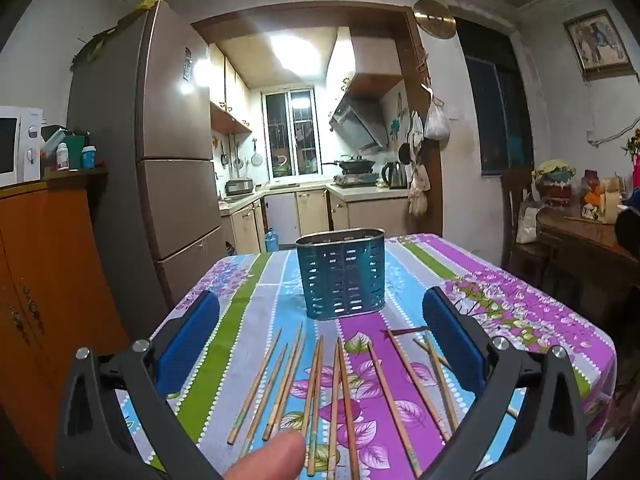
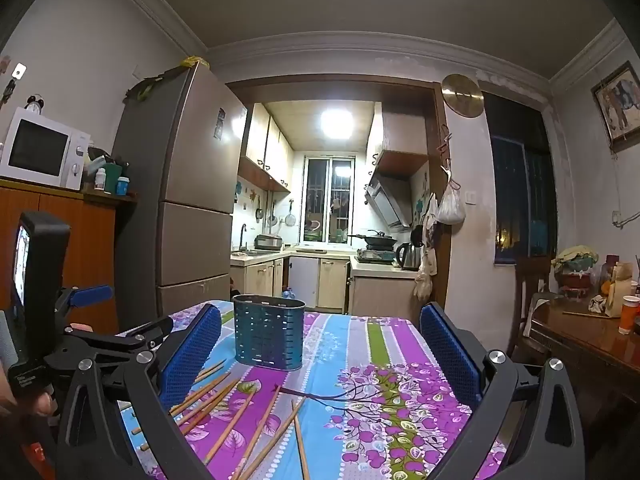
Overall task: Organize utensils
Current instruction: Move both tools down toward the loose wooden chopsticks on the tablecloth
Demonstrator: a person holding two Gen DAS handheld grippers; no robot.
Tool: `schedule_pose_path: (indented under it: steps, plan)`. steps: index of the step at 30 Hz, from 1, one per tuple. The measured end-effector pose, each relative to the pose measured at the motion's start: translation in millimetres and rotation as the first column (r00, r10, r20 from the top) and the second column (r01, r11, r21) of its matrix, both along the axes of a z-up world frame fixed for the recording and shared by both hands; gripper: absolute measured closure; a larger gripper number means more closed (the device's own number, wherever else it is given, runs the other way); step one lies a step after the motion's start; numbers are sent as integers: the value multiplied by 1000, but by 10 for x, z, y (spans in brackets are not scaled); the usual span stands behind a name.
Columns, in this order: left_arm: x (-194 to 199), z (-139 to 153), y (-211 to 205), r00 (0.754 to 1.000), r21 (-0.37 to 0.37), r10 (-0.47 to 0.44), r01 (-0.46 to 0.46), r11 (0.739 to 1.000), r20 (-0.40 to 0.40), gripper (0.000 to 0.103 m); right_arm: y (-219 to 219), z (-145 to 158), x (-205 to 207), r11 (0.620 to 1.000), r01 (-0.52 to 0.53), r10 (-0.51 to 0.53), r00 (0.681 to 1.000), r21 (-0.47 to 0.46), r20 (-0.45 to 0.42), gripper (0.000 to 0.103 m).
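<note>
**Both grippers wide, nothing held — chopsticks not yet gathered**

Left gripper (image 1: 320, 344): jaws spread full, blue pads clear of everything, tipped slightly down over the near part of the table (image 1: 560, 320). A fingertip (image 1: 272, 456) of the person shows at the bottom of its view.

Right gripper (image 2: 320, 350): jaws likewise wide and empty, held about level. In its view the left gripper's body sits at the left edge, beside the table's near left corner.

Chopsticks (image 1: 344, 392): wooden, a dozen or so, loose on the flowered cloth along the table's near edge. Most lie roughly parallel, pointing toward the far edge; the few nearest the right side cross one another. None is touched by either gripper.

Holder (image 1: 342, 274): blue-green perforated metal caddy, upright, standing mid-table toward the far edge, just beyond the chopstick tips. Its inside cannot be seen from here, so whether it holds anything is unclear.

Step in hand: by the look of it, the very start — approach and choice of a first chopstick.

Next move calls for: lowering one gripper over a single stick or a tidy pair, narrowing the jaws a good deal since the sticks are thin and lie flat, then lifting, turning it upright and dropping it into the holder's open top. The crossed sticks on the right likely want separating first.
</note>
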State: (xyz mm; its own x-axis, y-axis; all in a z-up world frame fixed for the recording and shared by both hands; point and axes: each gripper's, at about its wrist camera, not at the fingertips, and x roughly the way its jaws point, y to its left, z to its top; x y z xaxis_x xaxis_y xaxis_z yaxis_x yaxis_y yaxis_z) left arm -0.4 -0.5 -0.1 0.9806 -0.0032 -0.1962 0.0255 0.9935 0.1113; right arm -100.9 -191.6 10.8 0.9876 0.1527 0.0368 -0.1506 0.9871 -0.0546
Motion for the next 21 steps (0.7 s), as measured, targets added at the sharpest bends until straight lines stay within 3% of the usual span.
schedule_pose_path:
  steps: [4, 5, 6, 14, 21]
  plan:
    - [-90, -31, 30, 1000, -3, -9, 9, 1000, 11, 5, -1, 23, -6, 1000, -4, 4, 1000, 0, 3, 3]
    - [-20, -43, 50, 999, -9, -6, 5, 1000, -32, 5, -1, 29, -13, 1000, -5, 5, 1000, 0, 5, 3]
    - [-3, -56, -15, 999, 15, 2, -2, 1000, -42, 5, 34, -17, 64, 1000, -5, 5, 1000, -5, -2, 3]
    - [171, -137, 115, 992, -1, 21, -22, 1000, -124, 5, 78, -57, 52, 1000, -16, 16, 1000, -22, -18, 3]
    - [169, -238, 524, 986, 17, 76, -75, 997, -151, 5, 374, -391, -71, 989, -135, 126, 983, -56, -133, 4]
